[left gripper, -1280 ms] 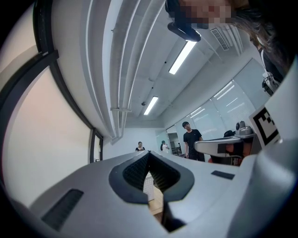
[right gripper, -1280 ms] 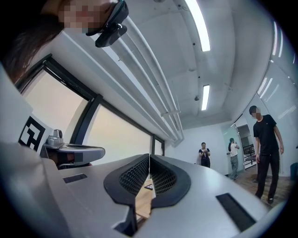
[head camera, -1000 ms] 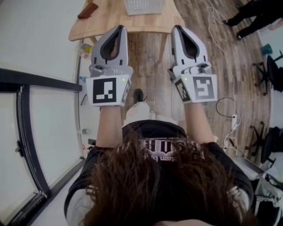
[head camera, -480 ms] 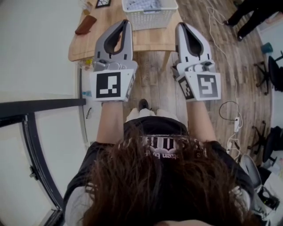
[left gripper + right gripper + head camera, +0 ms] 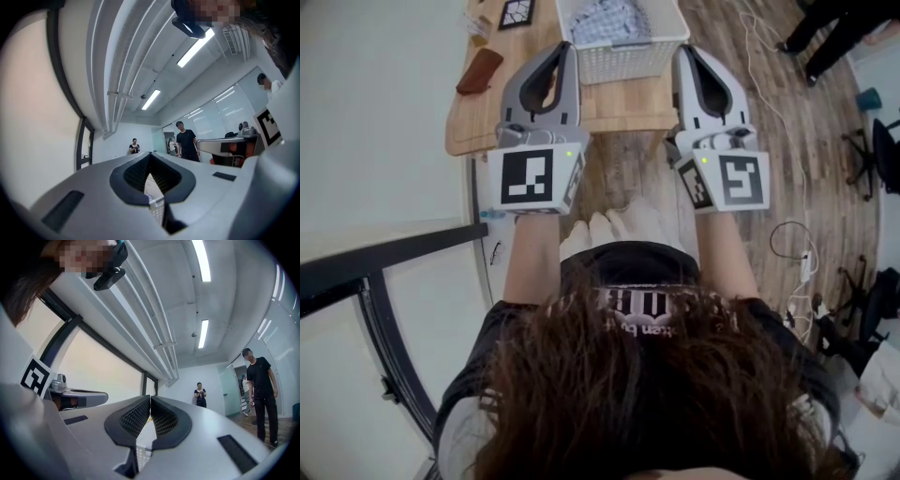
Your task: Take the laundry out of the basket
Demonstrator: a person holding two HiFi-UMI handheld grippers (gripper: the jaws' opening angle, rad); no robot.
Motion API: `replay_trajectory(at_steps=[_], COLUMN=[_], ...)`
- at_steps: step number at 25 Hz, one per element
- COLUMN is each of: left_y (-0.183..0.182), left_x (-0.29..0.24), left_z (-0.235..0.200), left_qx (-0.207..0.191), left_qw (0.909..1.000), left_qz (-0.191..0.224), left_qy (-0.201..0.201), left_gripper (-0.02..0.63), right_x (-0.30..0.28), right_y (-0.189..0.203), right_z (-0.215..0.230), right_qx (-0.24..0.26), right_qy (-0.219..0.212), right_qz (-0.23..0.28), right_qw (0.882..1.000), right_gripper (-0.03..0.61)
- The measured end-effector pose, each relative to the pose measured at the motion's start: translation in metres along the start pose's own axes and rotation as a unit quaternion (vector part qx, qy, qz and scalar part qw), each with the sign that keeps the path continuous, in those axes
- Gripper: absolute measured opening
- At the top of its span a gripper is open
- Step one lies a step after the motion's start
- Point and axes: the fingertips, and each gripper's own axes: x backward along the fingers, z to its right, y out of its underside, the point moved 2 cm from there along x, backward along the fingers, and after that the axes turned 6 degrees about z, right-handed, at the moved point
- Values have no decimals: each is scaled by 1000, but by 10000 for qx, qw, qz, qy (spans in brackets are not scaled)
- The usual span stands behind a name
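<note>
A white lattice basket point(image 5: 623, 58) stands on a wooden table point(image 5: 534, 108) at the top of the head view. Blue-and-white checked laundry point(image 5: 614, 21) lies crumpled inside it. My left gripper point(image 5: 565, 49) is held out level with its tips over the table, just left of the basket's near corner. My right gripper point(image 5: 685, 51) reaches to the basket's near right corner. Both are shut with nothing between the jaws. In the left gripper view the left gripper point(image 5: 149, 155) has its pads pressed together, and so has the right gripper point(image 5: 150, 397) in its own view.
A brown case point(image 5: 479, 70) and a small framed picture point(image 5: 517, 12) lie on the table left of the basket. A black rail point(image 5: 384, 267) runs at my left. Cables point(image 5: 787, 234) and office chairs point(image 5: 877, 150) are on the wooden floor at right. People point(image 5: 187, 140) stand across the room.
Both grippers have moved forward together. The table and basket have slid down into view, and the laundry inside now shows. The jaws stayed shut.
</note>
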Motion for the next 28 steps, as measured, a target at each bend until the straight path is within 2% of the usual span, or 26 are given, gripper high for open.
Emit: replay_trajectory(at_steps=[23,28], left_y=[57,72], left_x=[-166,-190], left_z=[-44,-51], left_qx=[-132,-175], left_qw=[9993,9989], left_qz=[-145,-305], left_qy=[-316,-319], left_gripper=[0,0], right_x=[-150,-172], right_y=[61,76], right_z=[98,112], right_qx=[-224,-315], right_qy=[-604,-700], right_qz=[-24,-77], right_qw=[9979,9970], right_gripper=[28,28])
